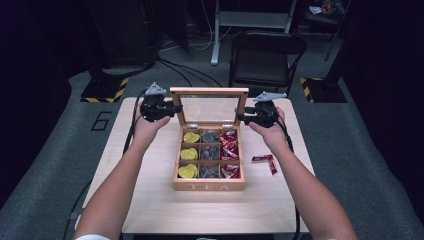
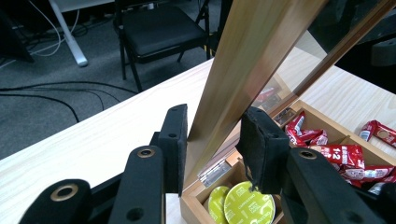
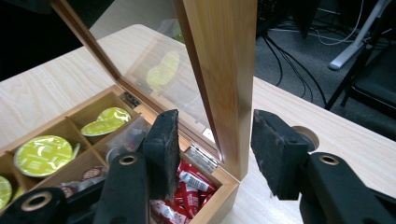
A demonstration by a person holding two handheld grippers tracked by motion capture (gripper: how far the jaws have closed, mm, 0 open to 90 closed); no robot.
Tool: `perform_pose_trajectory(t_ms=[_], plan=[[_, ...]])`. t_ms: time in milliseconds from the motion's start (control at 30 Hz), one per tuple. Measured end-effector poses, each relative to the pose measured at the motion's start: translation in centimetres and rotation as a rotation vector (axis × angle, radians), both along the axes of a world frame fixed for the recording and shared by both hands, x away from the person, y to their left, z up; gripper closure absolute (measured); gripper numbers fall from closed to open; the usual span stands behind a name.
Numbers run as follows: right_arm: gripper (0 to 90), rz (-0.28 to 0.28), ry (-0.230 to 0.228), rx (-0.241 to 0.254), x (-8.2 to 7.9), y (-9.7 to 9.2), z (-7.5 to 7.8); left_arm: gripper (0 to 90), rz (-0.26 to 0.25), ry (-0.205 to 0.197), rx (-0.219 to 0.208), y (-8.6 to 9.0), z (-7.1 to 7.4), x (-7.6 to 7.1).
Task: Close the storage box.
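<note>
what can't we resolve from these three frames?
- High view: contents of the middle column of the tea box are dark and too small to identify.
- Left gripper view: the lid sits between the left tongs; actual contact can't be told.
- Right gripper view: the right tongs straddle the lid's edge with gaps; the box's near compartments are hidden behind the jaws.
- Loose red packet: print unreadable, too small.

- Table: light wood top, standing on grey carpeted floor.
- Wooden tea box: rests directly on the table near its centre, lid raised.
- Red packet: lies flat on the table, just beside the box's right side, apart from it.
</note>
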State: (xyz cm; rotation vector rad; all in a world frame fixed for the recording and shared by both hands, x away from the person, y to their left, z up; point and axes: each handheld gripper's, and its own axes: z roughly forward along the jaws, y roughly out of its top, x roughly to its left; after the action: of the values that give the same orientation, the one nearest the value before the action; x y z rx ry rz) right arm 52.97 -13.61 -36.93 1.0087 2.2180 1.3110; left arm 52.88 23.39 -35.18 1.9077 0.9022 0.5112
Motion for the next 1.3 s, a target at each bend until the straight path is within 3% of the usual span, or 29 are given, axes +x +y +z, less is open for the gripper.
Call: perform_pose_trajectory(t_ms=[100, 300, 433, 700, 900, 1100, 1300], plan=[[51.7, 0.011, -0.011, -0.005, -0.5, -0.1, 0.7, 61.9, -0.002, -0.001, -0.028, 0.2, -0.4, -0.4], [51.7, 0.032, -0.047, -0.016, -1.4, -0.2, 2.3, 61.3, -0.011, 0.009, -0.009, 0.2, -0.3, -0.9], [52.0, 0.047, -0.058, -0.023, -1.9, -0.2, 3.0, 60.7, -0.017, 0.011, -0.027, 0.4, -0.7, -1.4], [54.9, 0.079, -0.066, -0.017, -2.5, -0.1, 3.6, 60.0, -0.027, 0.019, -0.013, 0.4, -0.8, -2.1], [58.8, 0.088, -0.048, -0.015, -2.8, -0.4, 3.9, 59.5, -0.029, 0.013, -0.028, 0.5, -1.2, -2.5], [57.5, 0.114, -0.046, -0.029, -3.3, -0.4, 4.0, 59.1, -0.038, 0.014, -0.024, 0.5, -1.4, -3.0], [58.0, 0.128, -0.078, -0.068, -4.2, -0.2, 3.8, 58.5, -0.047, 0.02, -0.019, 0.6, -1.8, -3.6]])
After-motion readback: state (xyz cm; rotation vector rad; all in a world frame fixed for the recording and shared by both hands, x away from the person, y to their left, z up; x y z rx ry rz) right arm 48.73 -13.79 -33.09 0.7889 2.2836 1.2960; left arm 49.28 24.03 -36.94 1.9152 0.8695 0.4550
